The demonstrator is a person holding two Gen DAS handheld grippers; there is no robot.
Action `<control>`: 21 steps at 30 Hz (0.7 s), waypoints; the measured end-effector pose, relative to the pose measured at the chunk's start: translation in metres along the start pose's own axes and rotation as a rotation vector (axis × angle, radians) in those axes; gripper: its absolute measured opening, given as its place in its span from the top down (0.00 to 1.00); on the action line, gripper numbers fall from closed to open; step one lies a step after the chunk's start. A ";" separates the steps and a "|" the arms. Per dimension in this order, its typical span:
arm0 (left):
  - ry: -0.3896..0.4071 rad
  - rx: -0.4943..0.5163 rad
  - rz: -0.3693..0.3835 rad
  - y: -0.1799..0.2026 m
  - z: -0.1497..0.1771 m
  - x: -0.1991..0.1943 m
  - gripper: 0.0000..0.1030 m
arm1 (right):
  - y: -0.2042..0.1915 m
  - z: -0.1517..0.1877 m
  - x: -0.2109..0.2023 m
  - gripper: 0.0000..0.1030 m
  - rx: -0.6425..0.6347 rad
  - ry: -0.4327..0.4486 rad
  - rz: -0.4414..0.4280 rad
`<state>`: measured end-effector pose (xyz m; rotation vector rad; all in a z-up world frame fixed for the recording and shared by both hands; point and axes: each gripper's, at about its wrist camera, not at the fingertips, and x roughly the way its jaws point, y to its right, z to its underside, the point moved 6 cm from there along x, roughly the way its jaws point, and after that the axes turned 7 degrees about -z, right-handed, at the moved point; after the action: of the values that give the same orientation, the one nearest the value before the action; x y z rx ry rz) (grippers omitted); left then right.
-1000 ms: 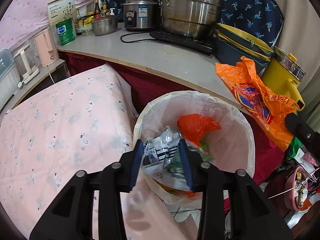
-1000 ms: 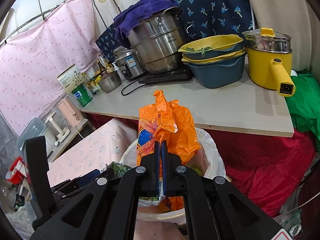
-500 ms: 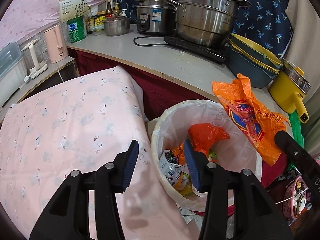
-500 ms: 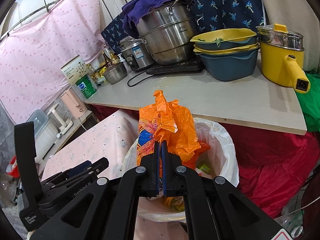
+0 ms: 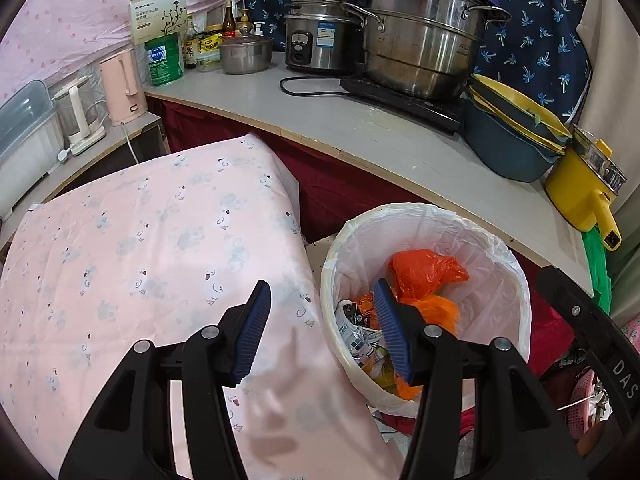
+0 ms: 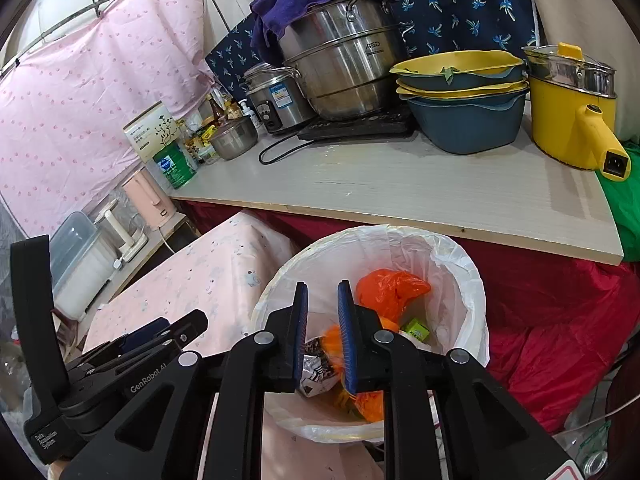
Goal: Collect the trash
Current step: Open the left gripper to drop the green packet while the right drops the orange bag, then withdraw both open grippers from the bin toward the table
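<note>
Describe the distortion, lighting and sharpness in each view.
Left wrist: strong fisheye, the counter edge bows and the corners vignette black; even indoor light, a soft shadow on the pink cloth by the left tool. Right wrist: same bowing and vignette; glare streaks on the pot; the bin is sharp.

We see a pale wooden counter over red cloth, a pink sheet and blue patterned fabric hung behind, and a pink-covered table alongside.

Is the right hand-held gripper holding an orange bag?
No, the right hand-held gripper is open and empty; the orange bag lies in the bin.
</note>
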<state>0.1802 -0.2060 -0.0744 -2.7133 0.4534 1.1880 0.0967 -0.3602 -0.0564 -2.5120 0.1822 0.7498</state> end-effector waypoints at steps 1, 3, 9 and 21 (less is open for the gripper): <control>0.002 0.002 -0.002 0.000 0.000 -0.001 0.50 | -0.001 0.001 0.000 0.84 -0.002 -0.001 -0.001; 0.003 0.003 -0.003 0.000 0.001 -0.002 0.50 | -0.002 0.001 -0.001 0.82 -0.005 -0.003 -0.001; 0.006 0.003 -0.010 -0.001 0.005 -0.006 0.50 | -0.003 0.004 -0.004 0.76 -0.013 -0.012 -0.001; 0.026 0.015 -0.056 -0.006 0.015 -0.018 0.31 | -0.004 0.017 -0.015 0.60 -0.060 -0.058 0.032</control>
<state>0.1604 -0.1923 -0.0709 -2.7130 0.3852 1.1321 0.0775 -0.3486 -0.0585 -2.5457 0.1827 0.8514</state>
